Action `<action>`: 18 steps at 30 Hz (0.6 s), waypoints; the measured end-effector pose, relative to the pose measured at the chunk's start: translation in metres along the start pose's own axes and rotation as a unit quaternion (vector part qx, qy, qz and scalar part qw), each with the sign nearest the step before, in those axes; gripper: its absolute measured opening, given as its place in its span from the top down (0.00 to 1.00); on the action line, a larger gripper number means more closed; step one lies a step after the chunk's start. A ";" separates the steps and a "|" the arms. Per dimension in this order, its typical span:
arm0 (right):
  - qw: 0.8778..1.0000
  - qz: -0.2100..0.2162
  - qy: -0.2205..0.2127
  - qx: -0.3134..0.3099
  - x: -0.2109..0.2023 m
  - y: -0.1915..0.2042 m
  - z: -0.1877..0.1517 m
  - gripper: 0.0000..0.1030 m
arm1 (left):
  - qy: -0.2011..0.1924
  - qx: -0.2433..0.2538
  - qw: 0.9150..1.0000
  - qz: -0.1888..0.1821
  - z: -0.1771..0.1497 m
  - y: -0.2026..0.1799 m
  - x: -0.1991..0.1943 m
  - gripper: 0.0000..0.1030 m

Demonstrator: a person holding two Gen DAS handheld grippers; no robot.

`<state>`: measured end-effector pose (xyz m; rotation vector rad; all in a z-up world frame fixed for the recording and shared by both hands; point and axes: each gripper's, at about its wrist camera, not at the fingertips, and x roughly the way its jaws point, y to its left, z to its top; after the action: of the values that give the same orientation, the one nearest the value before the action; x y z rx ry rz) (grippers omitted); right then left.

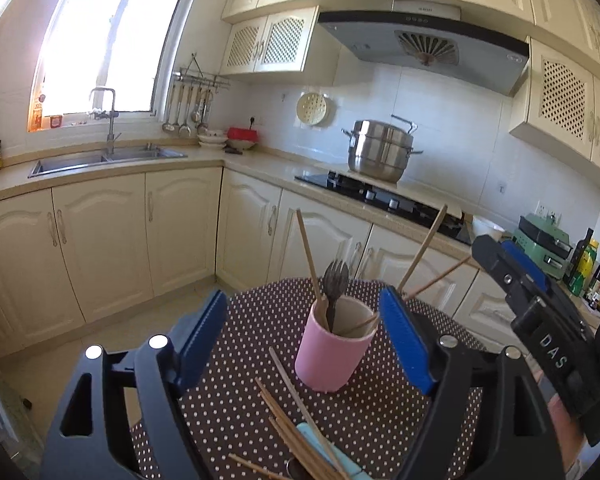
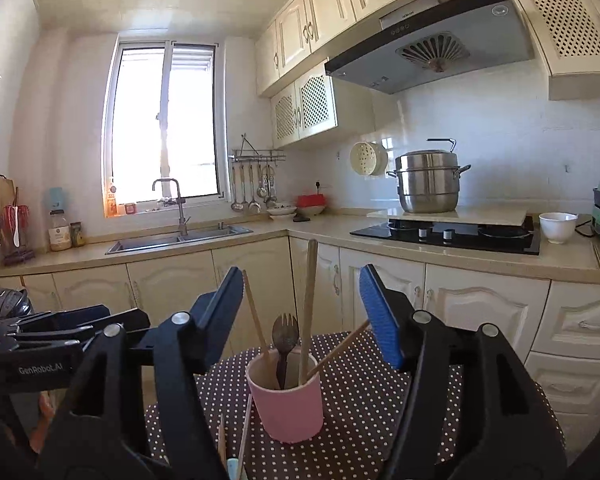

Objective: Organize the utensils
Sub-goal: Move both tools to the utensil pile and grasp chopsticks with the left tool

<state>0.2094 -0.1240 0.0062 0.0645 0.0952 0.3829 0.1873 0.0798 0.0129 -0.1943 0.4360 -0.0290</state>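
left wrist view, pink cup (image 1: 332, 354) between open left tongs (image 1: 304, 330) (untouched)

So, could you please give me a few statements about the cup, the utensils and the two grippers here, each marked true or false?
1. The pink cup stands upright on the dotted table. True.
2. The cup holds only chopsticks. False: a dark spork stands in it too.
3. Loose chopsticks lie on the table in front of the cup. True.
4. The left gripper is clamped on the cup. False: its jaws are open, holding nothing.
5. The right gripper is open. True.
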 end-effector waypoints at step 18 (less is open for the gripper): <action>0.971 0.023 0.234 -0.034 0.026 0.018 -0.093 0.40 | 0.271 -0.116 0.955 0.017 -0.092 0.058 0.073 0.39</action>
<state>0.2176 -0.0936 -0.0869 -0.0927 0.5485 0.4427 0.2134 0.1149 -0.1106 -0.4132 0.9938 0.0027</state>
